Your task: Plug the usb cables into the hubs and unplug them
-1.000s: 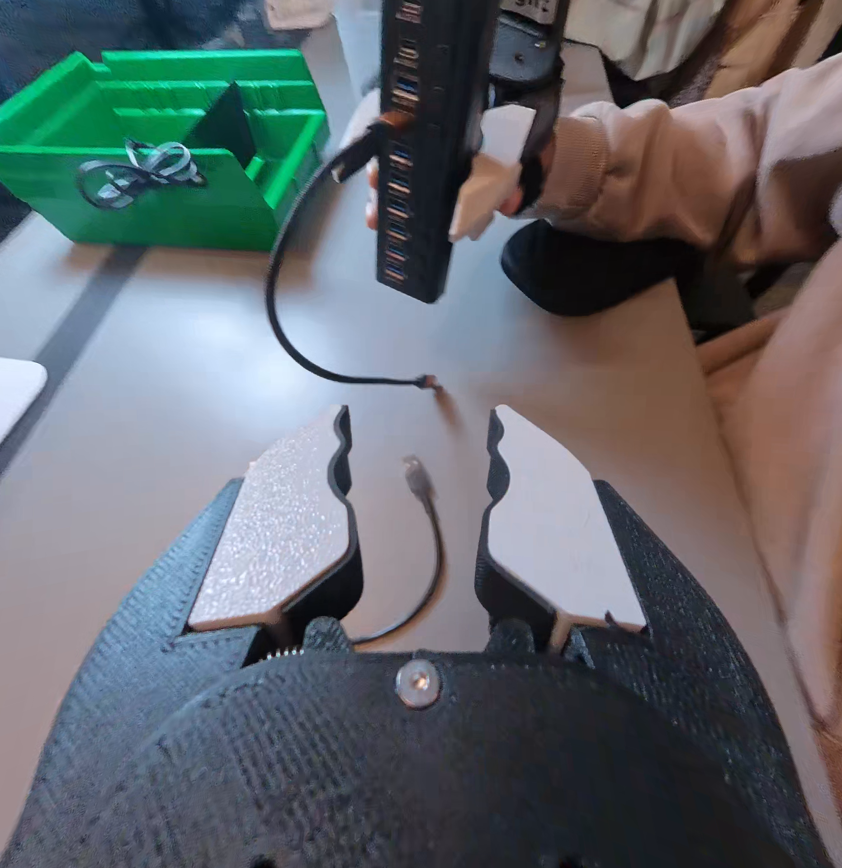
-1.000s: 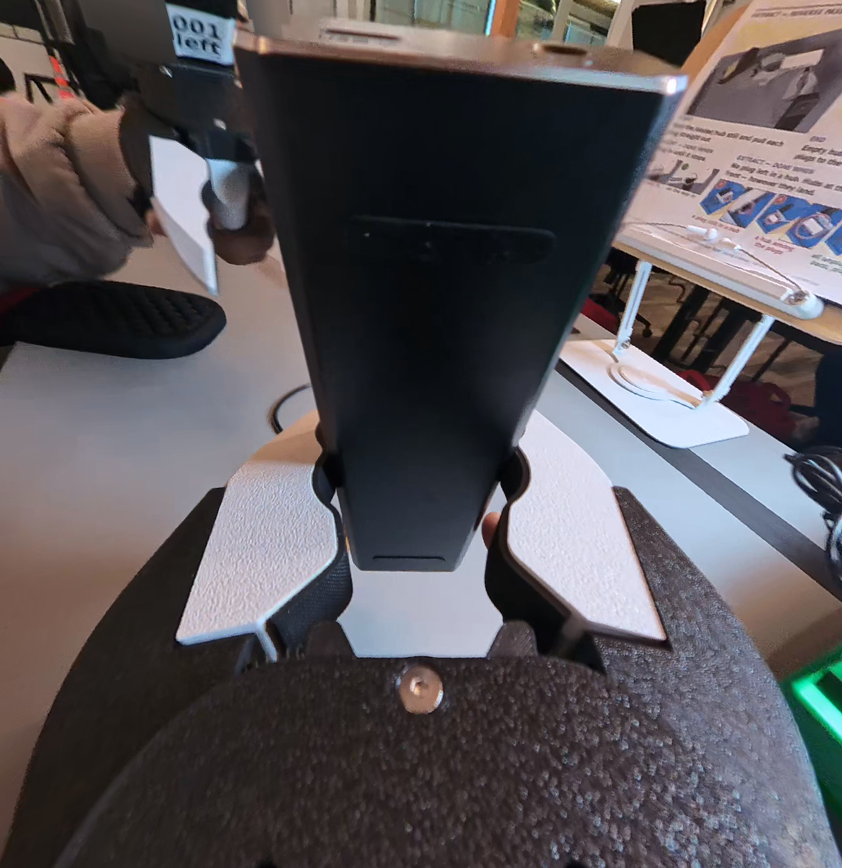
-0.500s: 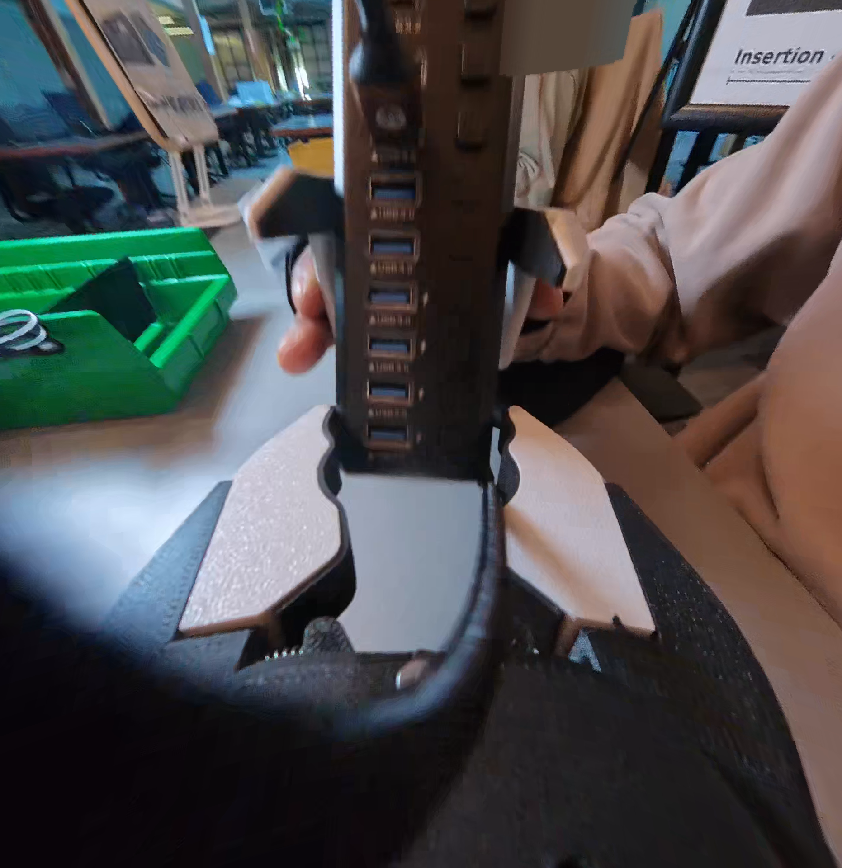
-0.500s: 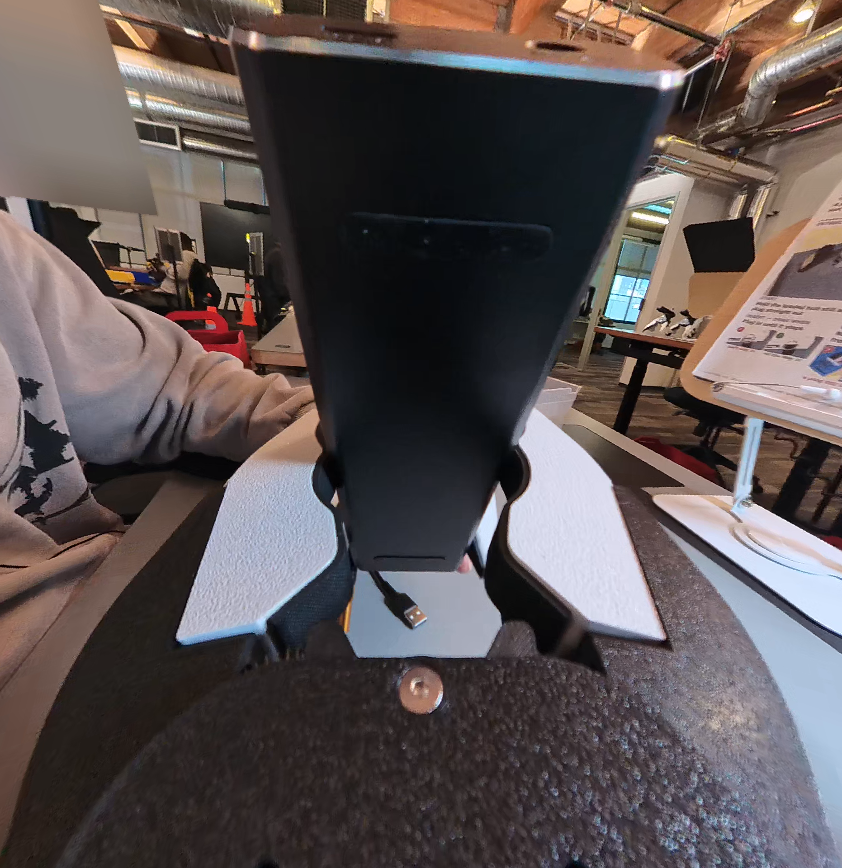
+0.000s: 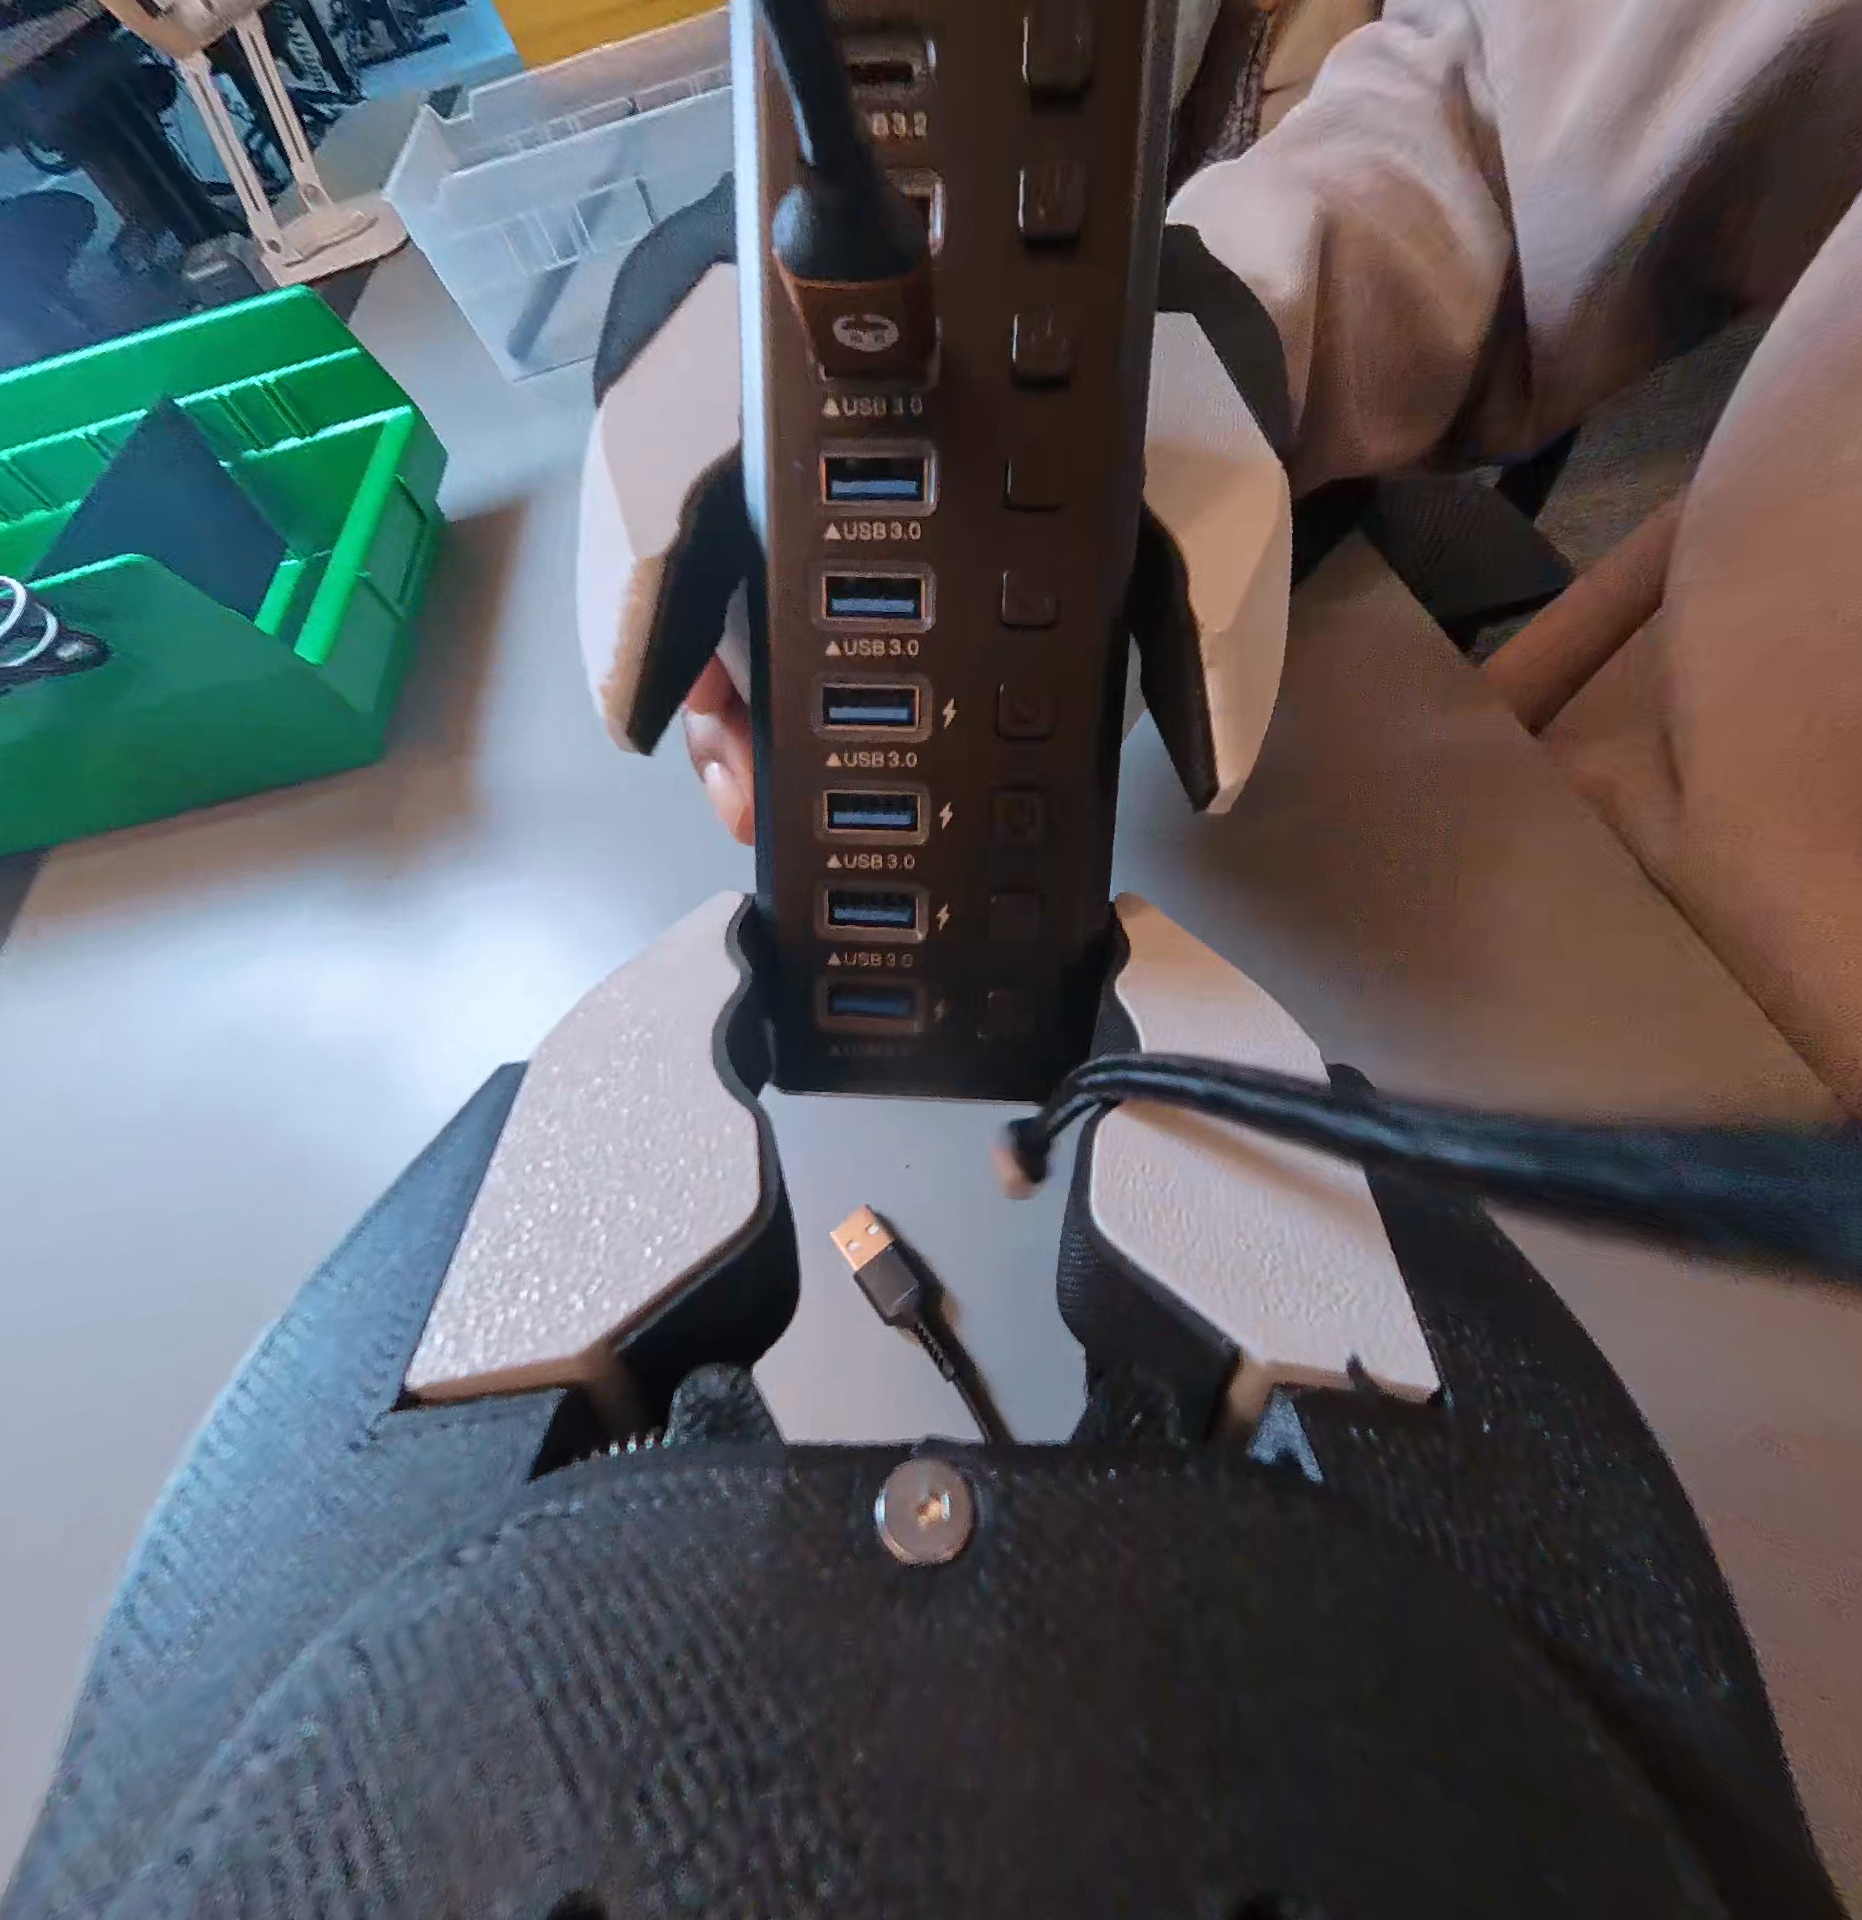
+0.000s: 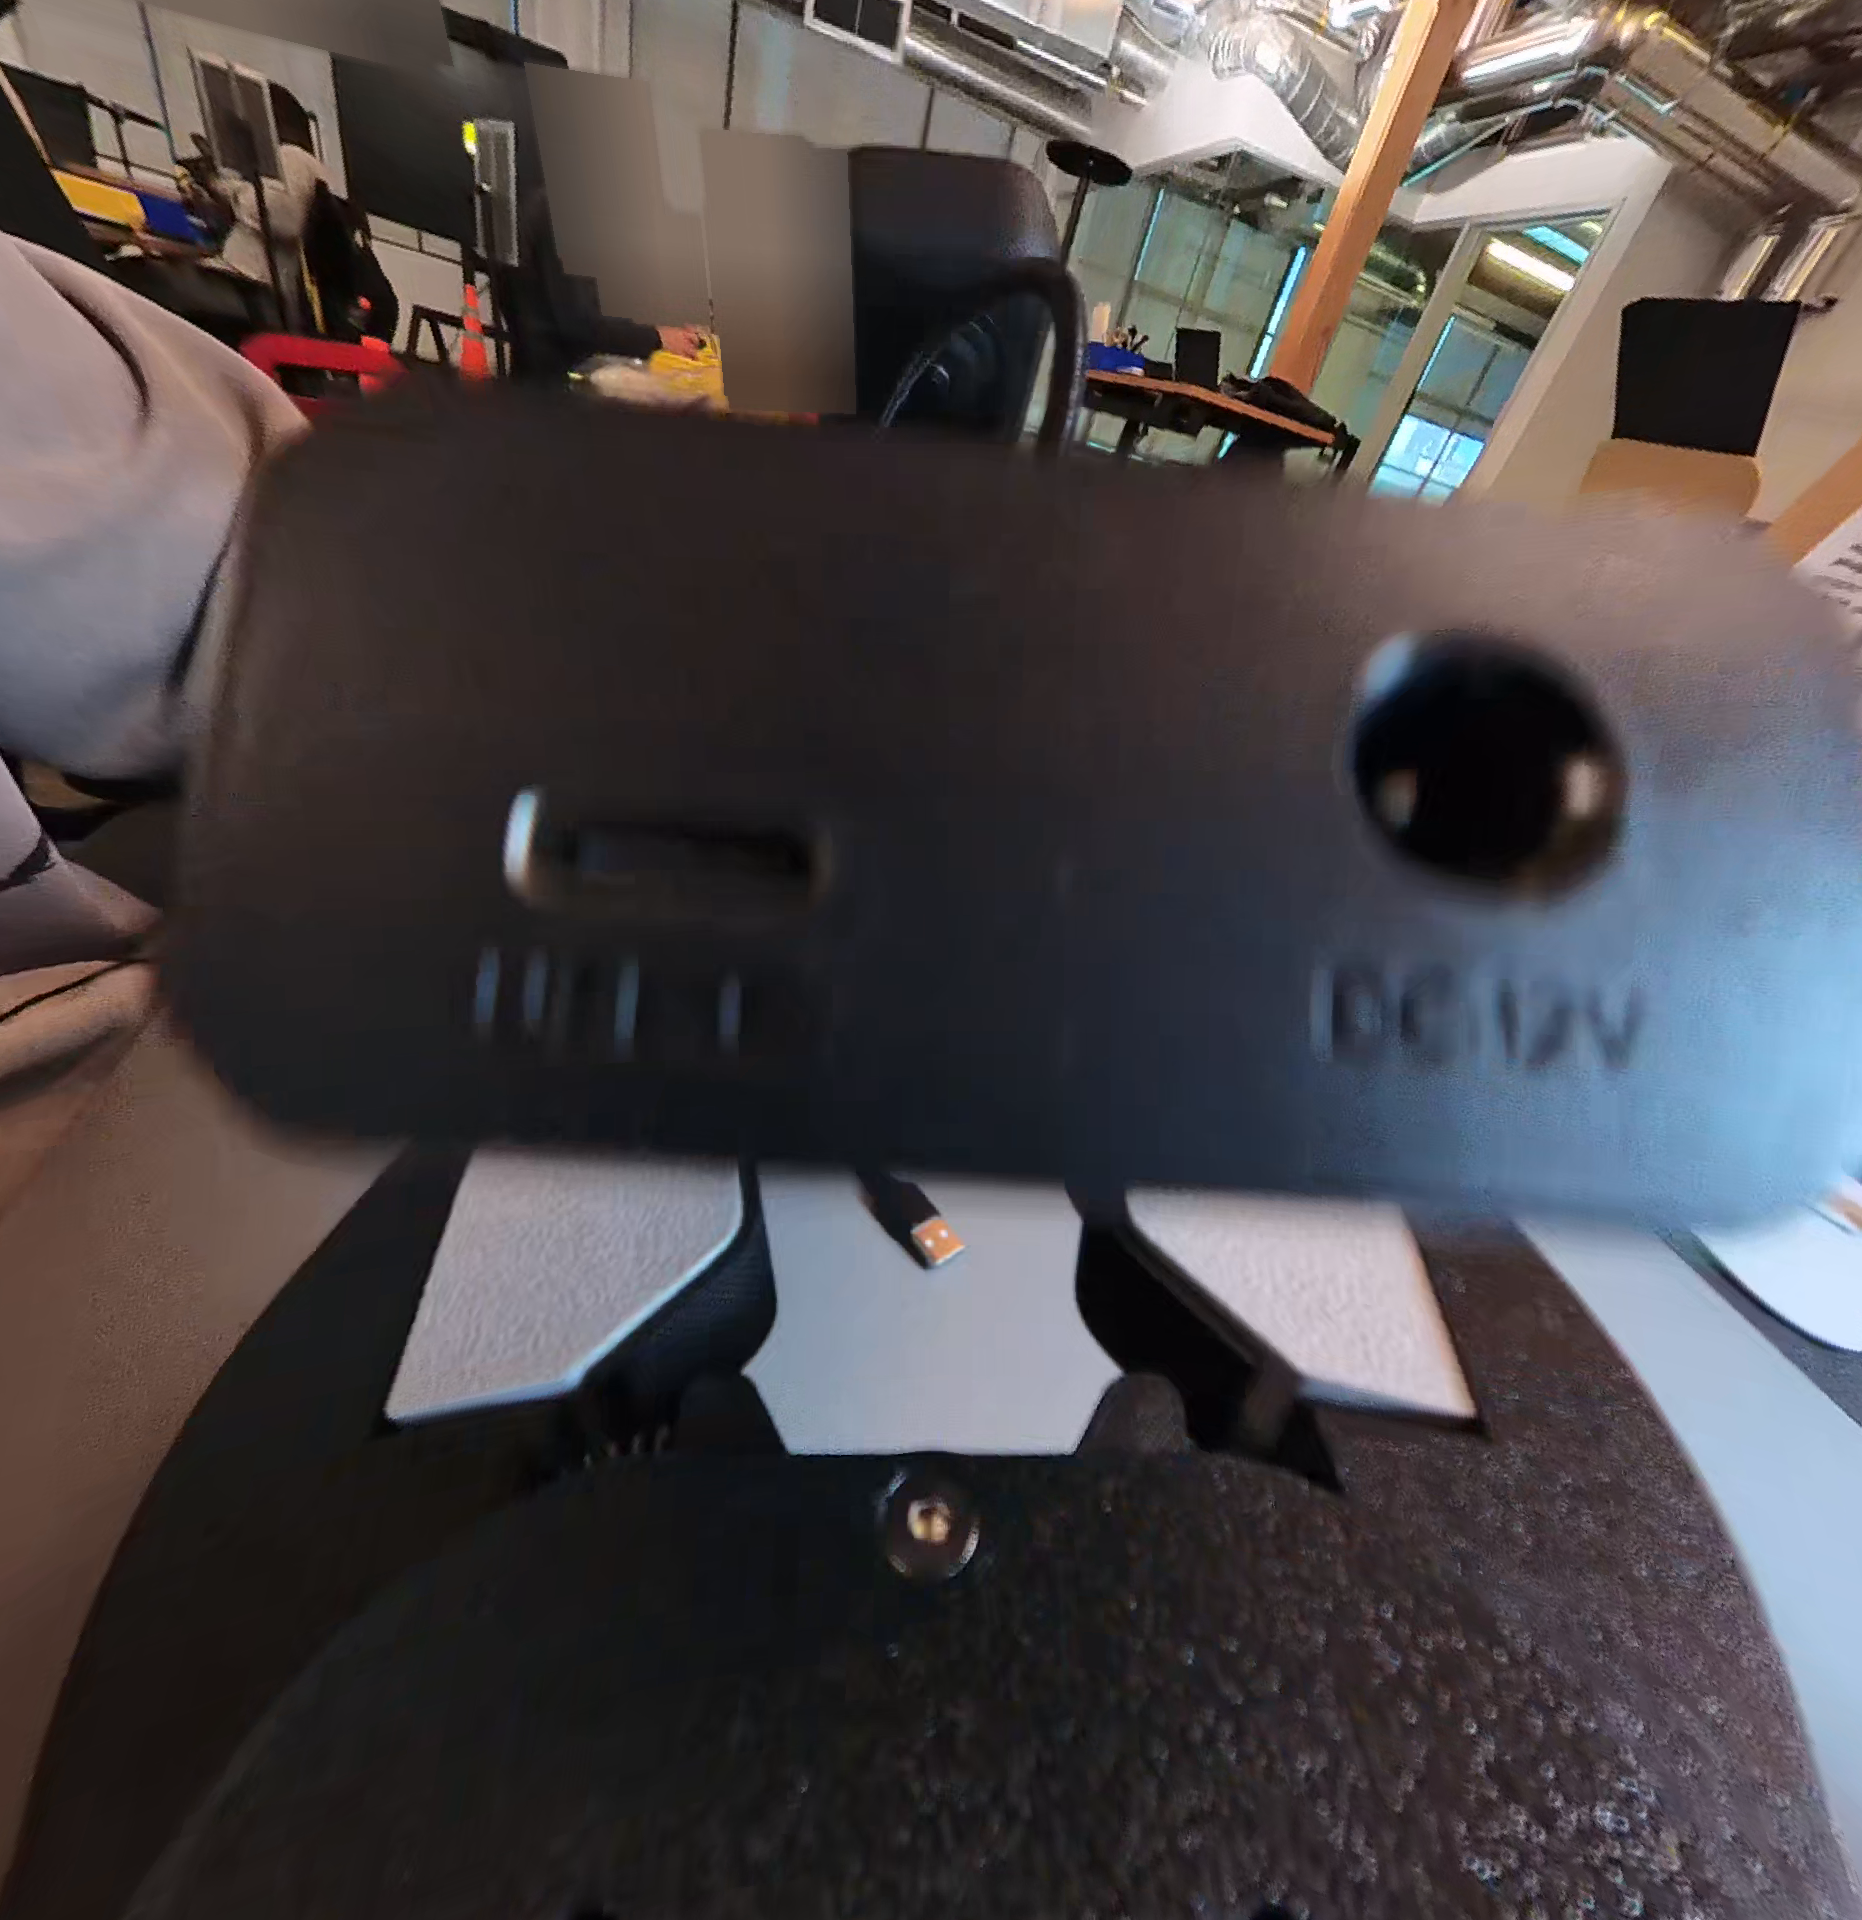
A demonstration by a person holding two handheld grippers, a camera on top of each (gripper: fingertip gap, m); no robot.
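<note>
A black hub (image 5: 937, 582), long and narrow, stands upright above a grey counter (image 5: 283, 1039). The left gripper (image 5: 932, 1013) clamps its lower end, one white finger pressed against each side. Higher up the hub, the right gripper (image 5: 937, 644) shows in the left view with a finger on either side; whether it grips or merely flanks the hub cannot be told.

The hub's face carries a column of blue-tongued ports, each with a small printed label under it, some with a lightning mark beside them, and a column of small square buttons to the right. A black cable plug (image 5: 854, 281) with a copper-coloured collar sits in one of the upper ports. Another cable (image 5: 1426, 1143), blurred, crosses in front of the left gripper's right finger. A loose plug (image 5: 875, 1257) lies on the counter between the left gripper's fingers.

In the right view the hub's end face (image 6: 1010, 810) fills the frame, blurred, with an oval slot, a round socket and embossed lettering under each. The loose plug (image 6: 932, 1242) shows below it.

A green bin (image 5: 179, 582) sits at left and a clear bin (image 5: 563, 197) behind. A beige sleeve (image 5: 1478, 229) is at right.
</note>
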